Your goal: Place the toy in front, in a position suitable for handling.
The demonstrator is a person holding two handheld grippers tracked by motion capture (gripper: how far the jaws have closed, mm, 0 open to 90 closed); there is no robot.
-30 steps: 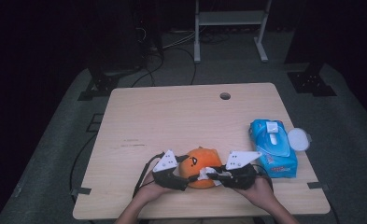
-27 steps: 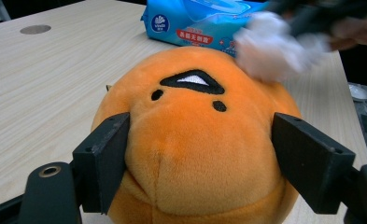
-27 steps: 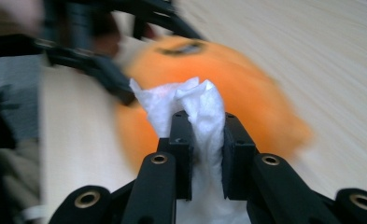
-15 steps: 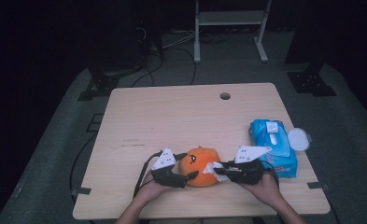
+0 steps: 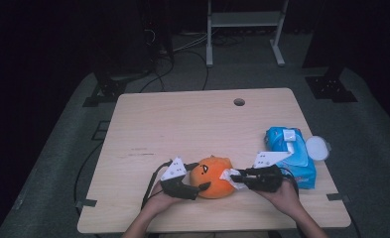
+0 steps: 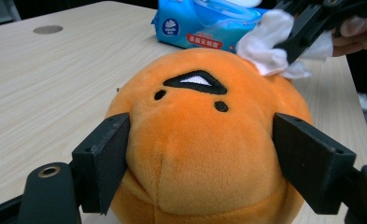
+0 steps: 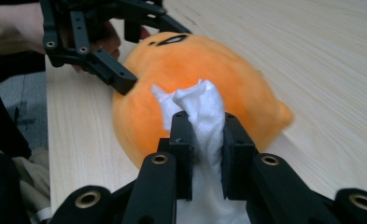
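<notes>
Beside the held orange plush [image 5: 213, 177], the right gripper [image 5: 236, 178] has slid rightward with its wipe [image 5: 230, 175].

1. The plush toy [image 6: 204, 154] is bright orange, with 2 small black dots and a black triangular patch with a white centre stitched on it.
2. The wipe [image 7: 204, 116] is plain white.
3. The left gripper [image 6: 204, 163] has matte black jaws with brass-coloured rivets; its top plate in the high view is pale grey-white with tiny dark marks.
4. The right gripper [image 7: 204, 154] is the same black, with brass-coloured rivets.
5. The wipes pack [image 5: 289, 151] is bright blue with a white lid panel, a red label strip and a dark blue round logo.
6. The round lid [image 5: 316, 148] beside it is white.
7. The table [image 5: 182, 124] is pale beige wood grain with fine streaks.
</notes>
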